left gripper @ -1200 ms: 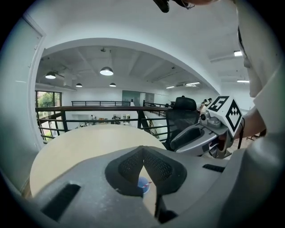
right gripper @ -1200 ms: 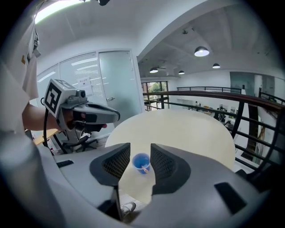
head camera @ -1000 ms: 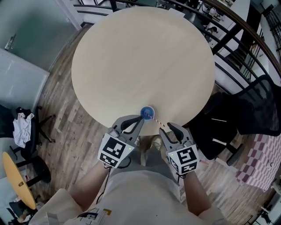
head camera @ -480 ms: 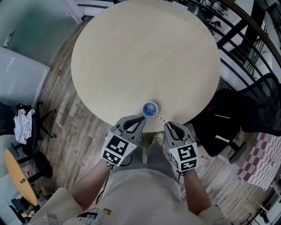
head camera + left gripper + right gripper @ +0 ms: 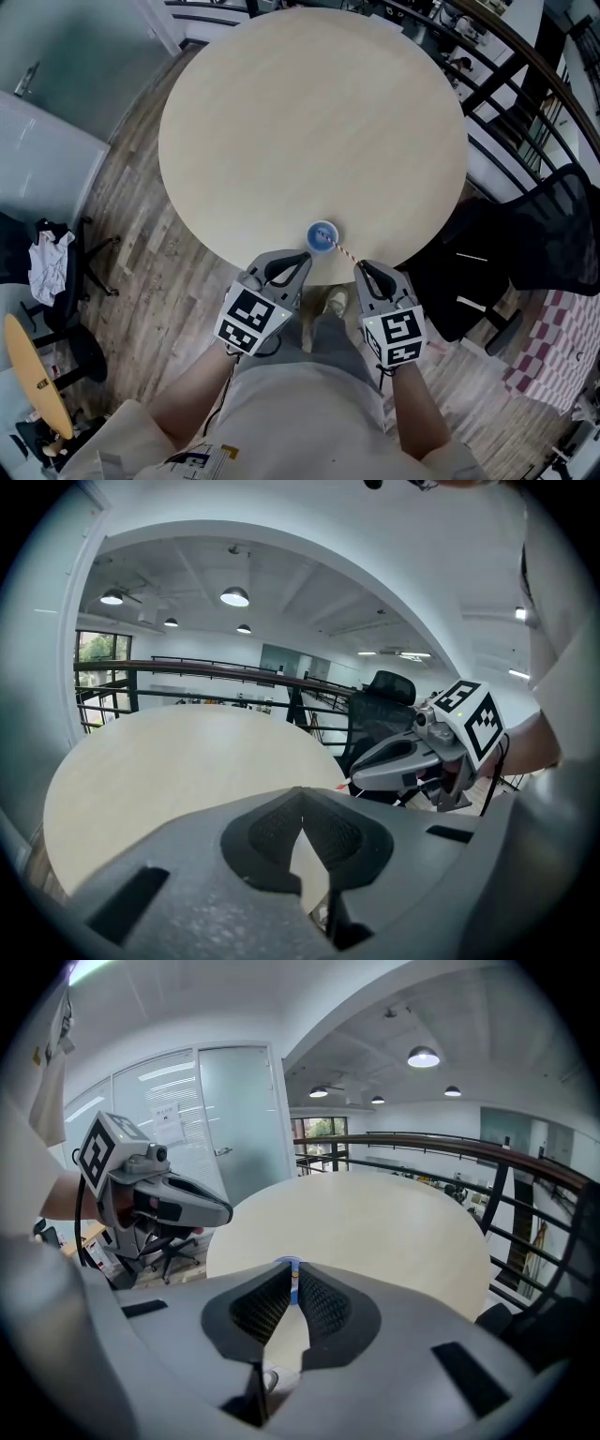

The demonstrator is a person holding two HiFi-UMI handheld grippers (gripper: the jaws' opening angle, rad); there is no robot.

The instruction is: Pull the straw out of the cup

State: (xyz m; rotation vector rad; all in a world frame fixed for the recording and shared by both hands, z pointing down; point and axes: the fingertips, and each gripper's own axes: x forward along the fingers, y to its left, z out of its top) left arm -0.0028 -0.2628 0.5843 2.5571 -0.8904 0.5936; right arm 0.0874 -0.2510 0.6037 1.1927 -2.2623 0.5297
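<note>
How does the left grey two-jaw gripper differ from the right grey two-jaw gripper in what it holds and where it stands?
The right grey gripper is shut on the red-and-white striped straw; the left grey gripper is shut on nothing. The left gripper's tip is close beside the small blue cup; the right gripper's tip is farther off, at the straw's free end. Both point toward the cup.

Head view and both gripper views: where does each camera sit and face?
Head view: on the person's head, looking steeply down at table, cup, straw; shows forearms, left gripper, right gripper.
Left gripper view: rides that gripper, faces across the table past its shut fingers; right gripper shows.
Right gripper view: rides that gripper, faces the cup over fingers shut on the straw; left gripper shows.
Shared: all see the table; gripper views see each other's gripper.
</note>
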